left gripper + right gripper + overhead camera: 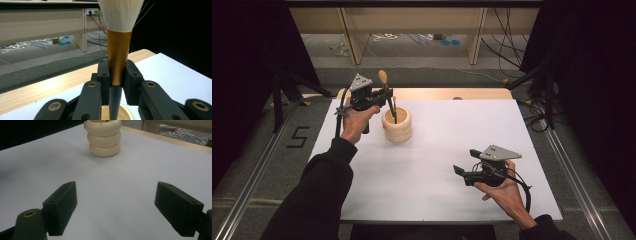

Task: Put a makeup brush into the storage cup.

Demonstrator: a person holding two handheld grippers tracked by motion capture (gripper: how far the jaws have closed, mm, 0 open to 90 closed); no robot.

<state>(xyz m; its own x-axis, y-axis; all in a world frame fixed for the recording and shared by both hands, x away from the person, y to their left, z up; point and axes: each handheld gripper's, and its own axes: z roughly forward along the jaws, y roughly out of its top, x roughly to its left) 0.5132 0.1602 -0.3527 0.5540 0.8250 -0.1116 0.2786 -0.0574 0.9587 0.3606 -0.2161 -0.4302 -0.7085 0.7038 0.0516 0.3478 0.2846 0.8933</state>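
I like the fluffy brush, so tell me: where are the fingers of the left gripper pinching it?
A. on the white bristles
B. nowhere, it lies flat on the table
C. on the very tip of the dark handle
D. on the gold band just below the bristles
D: in the left gripper view the left gripper has its fingers pressed on either side of the brush's gold band, with the white bristles above.

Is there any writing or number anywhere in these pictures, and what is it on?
"5" – a dark figure marked on the grey floor left of the table, in the high view.
No text can be read on the brush, the cream pot or either claw.
The small blue things on the far floor are too small to read, if they carry any print.
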